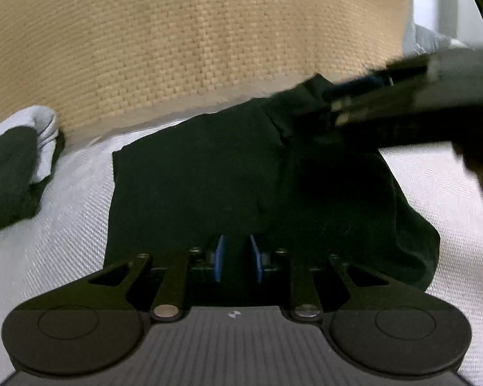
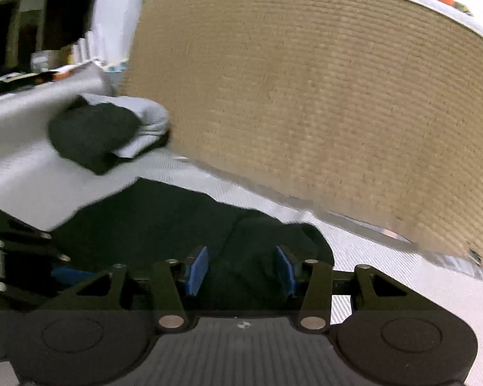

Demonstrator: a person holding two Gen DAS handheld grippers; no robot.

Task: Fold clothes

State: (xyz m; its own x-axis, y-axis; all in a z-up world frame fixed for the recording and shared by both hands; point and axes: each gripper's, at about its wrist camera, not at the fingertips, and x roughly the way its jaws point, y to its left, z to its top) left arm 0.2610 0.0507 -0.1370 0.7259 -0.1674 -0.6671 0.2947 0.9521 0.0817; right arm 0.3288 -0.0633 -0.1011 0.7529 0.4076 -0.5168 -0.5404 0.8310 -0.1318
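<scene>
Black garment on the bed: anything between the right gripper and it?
Nothing visible. The right gripper sits directly over the black garment, pads apart. The folded pile and woven basket lie beyond.

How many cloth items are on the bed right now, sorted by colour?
Black: 2, the spread garment and the folded bundle.
Light grey: 1, the folded piece lying against that bundle.
Total: 3.
</scene>
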